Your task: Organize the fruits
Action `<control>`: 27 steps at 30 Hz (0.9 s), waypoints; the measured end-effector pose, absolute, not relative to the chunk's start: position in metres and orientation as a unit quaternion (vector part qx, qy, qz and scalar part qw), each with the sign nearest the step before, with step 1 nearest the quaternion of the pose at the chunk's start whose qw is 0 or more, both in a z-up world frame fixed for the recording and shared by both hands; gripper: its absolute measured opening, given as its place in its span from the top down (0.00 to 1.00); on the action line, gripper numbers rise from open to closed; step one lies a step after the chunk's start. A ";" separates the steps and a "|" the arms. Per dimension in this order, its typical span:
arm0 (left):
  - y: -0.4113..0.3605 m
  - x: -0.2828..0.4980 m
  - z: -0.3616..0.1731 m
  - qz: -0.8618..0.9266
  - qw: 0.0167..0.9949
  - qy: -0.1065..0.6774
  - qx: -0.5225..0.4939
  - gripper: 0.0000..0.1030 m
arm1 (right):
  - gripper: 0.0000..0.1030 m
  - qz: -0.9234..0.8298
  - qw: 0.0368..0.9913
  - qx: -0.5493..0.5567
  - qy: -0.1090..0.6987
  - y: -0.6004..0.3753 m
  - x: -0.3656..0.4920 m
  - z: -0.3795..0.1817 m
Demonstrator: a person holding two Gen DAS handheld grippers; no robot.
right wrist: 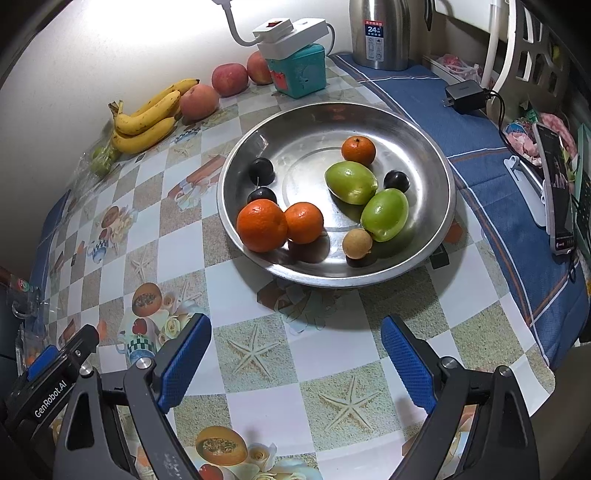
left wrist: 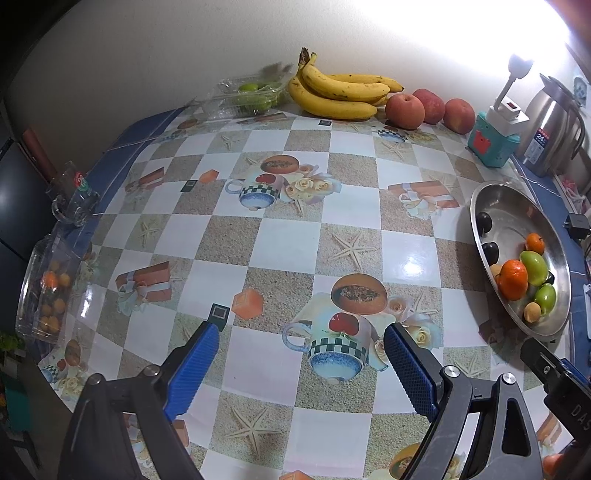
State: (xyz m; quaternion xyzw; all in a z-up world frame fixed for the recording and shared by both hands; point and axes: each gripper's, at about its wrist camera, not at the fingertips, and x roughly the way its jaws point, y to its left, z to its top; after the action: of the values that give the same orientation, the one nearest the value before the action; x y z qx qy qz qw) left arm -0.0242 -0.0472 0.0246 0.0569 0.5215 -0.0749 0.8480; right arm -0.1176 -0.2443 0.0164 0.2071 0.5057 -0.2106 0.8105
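Observation:
A steel bowl [right wrist: 424, 147] holds oranges [right wrist: 261, 225], green fruits [right wrist: 385, 214], dark plums [right wrist: 261, 170] and a small tan fruit [right wrist: 357, 243]. It also shows in the left wrist view [left wrist: 491, 195] at the right. A bunch of bananas [left wrist: 340, 92] and three apples [left wrist: 405, 110] lie by the wall. A clear box of green fruits [left wrist: 255, 94] sits left of the bananas. My left gripper [left wrist: 301, 354] is open and empty over the tablecloth. My right gripper [right wrist: 295, 354] is open and empty, short of the bowl.
A clear glass dish [left wrist: 40, 288] with small orange fruits and a glass mug [left wrist: 72, 199] stand at the table's left edge. A teal box with a white lamp [right wrist: 299, 70], a steel flask [right wrist: 380, 33], a charger [right wrist: 466, 96] and a phone [right wrist: 557, 192] stand right.

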 end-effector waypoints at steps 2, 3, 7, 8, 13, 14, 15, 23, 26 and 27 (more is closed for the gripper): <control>-0.047 -0.024 0.024 -0.074 0.848 0.522 0.057 0.10 | 0.09 -0.210 0.810 0.206 0.506 -0.244 -0.117 0.016; -0.047 -0.024 0.024 -0.075 0.848 0.522 0.057 0.10 | 0.09 -0.210 0.810 0.206 0.507 -0.244 -0.117 0.016; -0.047 -0.024 0.024 -0.075 0.848 0.522 0.057 0.10 | 0.09 -0.210 0.811 0.205 0.507 -0.244 -0.117 0.016; -0.047 -0.024 0.024 -0.074 0.848 0.522 0.057 0.10 | 0.09 -0.210 0.811 0.205 0.507 -0.243 -0.117 0.016; -0.047 -0.024 0.024 -0.074 0.848 0.522 0.057 0.10 | 0.09 -0.208 0.811 0.203 0.508 -0.243 -0.117 0.016; -0.047 -0.024 0.024 -0.074 0.848 0.522 0.057 0.10 | 0.09 -0.208 0.811 0.203 0.508 -0.244 -0.117 0.016; -0.047 -0.024 0.023 -0.073 0.848 0.522 0.057 0.10 | 0.09 -0.208 0.811 0.202 0.508 -0.244 -0.116 0.016; -0.048 -0.023 0.023 -0.073 0.848 0.522 0.058 0.10 | 0.09 -0.206 0.811 0.201 0.509 -0.243 -0.116 0.015; -0.048 -0.024 0.023 -0.073 0.847 0.523 0.058 0.10 | 0.09 -0.206 0.811 0.201 0.509 -0.243 -0.116 0.015; -0.048 -0.024 0.023 -0.073 0.847 0.523 0.058 0.10 | 0.09 -0.206 0.811 0.201 0.509 -0.243 -0.116 0.015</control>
State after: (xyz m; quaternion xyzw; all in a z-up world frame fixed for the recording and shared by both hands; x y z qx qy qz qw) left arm -0.0236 -0.0475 0.0226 0.0579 0.5228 -0.0728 0.8473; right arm -0.1158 -0.2427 0.0155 0.2011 0.5089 -0.2063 0.8112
